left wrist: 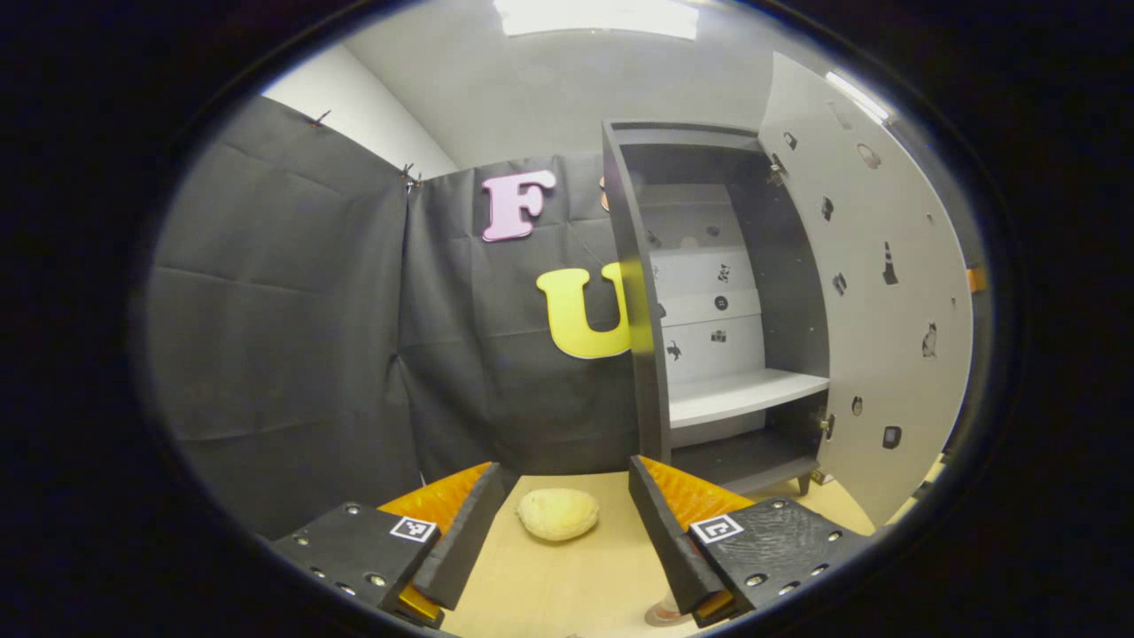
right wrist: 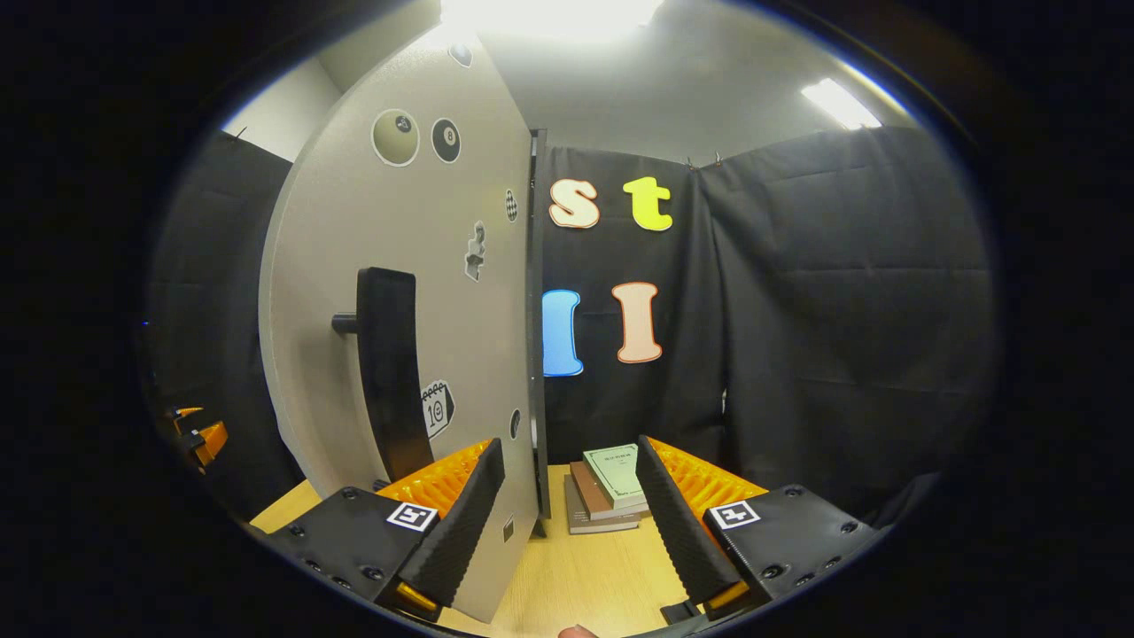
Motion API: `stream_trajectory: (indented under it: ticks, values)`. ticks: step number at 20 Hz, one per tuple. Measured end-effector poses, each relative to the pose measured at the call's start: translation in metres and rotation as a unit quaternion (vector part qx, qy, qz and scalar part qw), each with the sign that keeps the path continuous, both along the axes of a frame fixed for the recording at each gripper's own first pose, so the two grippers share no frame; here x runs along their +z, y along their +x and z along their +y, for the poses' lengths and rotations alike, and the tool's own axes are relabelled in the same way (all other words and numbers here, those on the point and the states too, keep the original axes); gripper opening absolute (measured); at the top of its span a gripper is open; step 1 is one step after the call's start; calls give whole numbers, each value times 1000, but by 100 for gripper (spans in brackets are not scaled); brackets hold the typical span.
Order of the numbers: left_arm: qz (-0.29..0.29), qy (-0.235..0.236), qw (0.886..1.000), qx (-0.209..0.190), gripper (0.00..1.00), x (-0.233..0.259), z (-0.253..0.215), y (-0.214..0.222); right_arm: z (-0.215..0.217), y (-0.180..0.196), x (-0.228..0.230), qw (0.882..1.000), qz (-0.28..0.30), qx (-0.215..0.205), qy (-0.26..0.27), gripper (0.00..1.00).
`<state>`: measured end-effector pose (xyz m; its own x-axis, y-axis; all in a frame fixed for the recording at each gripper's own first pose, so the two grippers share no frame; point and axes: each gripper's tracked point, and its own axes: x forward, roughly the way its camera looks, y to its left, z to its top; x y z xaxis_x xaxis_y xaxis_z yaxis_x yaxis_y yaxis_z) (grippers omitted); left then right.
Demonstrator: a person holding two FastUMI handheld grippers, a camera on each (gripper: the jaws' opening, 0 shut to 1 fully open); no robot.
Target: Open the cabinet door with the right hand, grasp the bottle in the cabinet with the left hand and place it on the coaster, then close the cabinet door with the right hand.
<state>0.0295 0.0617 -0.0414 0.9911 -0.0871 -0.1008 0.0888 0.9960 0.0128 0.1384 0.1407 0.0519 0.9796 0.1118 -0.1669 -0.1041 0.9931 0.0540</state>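
Since the cabinet door [left wrist: 873,292] is swung wide open in my left gripper view, I'd say step one is done. My left gripper [left wrist: 567,532] has its fingers spread with nothing between them, hovering over the wooden table [left wrist: 567,585]. The cabinet [left wrist: 709,301] looks bare on its white shelf [left wrist: 744,394] and on the dark floor below it, so no bottle in there that I can see. At the bottom edge, just under my right-hand finger, there's a small roundish thing [left wrist: 663,613] that could be the bottle or coaster, but honestly I can't tell. A pale lumpy object [left wrist: 558,514] sits on the table ahead. Over in my right gripper view, my right gripper [right wrist: 567,540] is spread too, and the door's edge [right wrist: 532,354] runs down between the fingers without being pinched. The black handle [right wrist: 390,372] is right there to the left, and some books [right wrist: 611,487] are stacked beyond. My guess: only closing the door is left.
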Motion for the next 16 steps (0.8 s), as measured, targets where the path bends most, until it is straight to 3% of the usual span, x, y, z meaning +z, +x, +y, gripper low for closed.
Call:
stream_trajectory:
  ticks: [2,7,8,10,11,16]
  values:
    - [3,-2,1000,2,86,-3,7,-2,11,-1,0,1000,1,9,4,96]
    - [6,-10,1000,11,86,-4,22,-9,47,2,1,999,2,40,11,96]
    - [5,-9,1000,14,86,-5,26,-10,54,3,1,999,1,46,12,91]
    - [6,-7,1000,19,86,-7,33,-12,68,5,1,998,3,57,18,96]
    - [8,-8,1000,22,86,-8,36,-14,73,7,1,998,3,62,22,91]
    - [12,-3,999,39,88,-12,54,-22,104,13,0,995,5,86,41,96]
